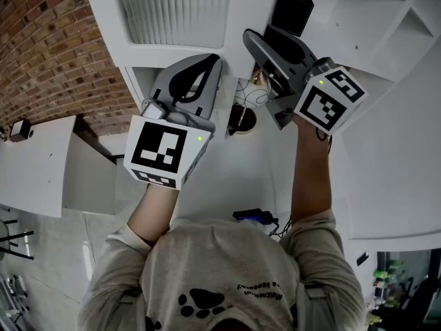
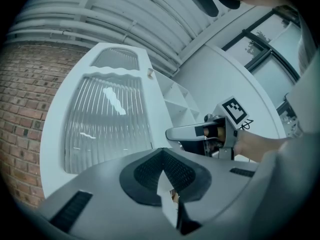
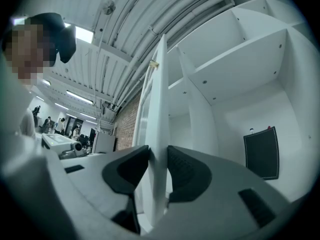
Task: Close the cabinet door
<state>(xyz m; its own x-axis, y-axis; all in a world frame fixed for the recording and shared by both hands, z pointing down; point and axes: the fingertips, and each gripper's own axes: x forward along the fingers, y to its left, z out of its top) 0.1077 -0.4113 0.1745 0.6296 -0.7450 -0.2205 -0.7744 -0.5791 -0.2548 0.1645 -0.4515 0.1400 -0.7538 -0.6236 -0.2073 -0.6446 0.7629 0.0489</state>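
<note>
The white cabinet door (image 1: 172, 9) with its ribbed glass pane stands ajar; the left gripper view shows its face (image 2: 107, 119). In the right gripper view its free edge (image 3: 159, 124) runs upright between the two pads. My right gripper (image 3: 157, 154) is shut on that edge, one pad against each face. In the head view the right gripper (image 1: 249, 38) reaches up to the door's edge, and it also shows in the left gripper view (image 2: 172, 133). My left gripper (image 1: 215, 61) hangs in front of the door, below the pane, fingertips together and holding nothing (image 2: 161, 153).
Open white cabinet shelves (image 3: 240, 59) lie to the right of the door, with a black panel (image 3: 261, 154) at the back. A brick wall (image 1: 48, 47) and a white table (image 1: 34, 164) are at the left. Loose cables (image 1: 248, 102) hang below the cabinet.
</note>
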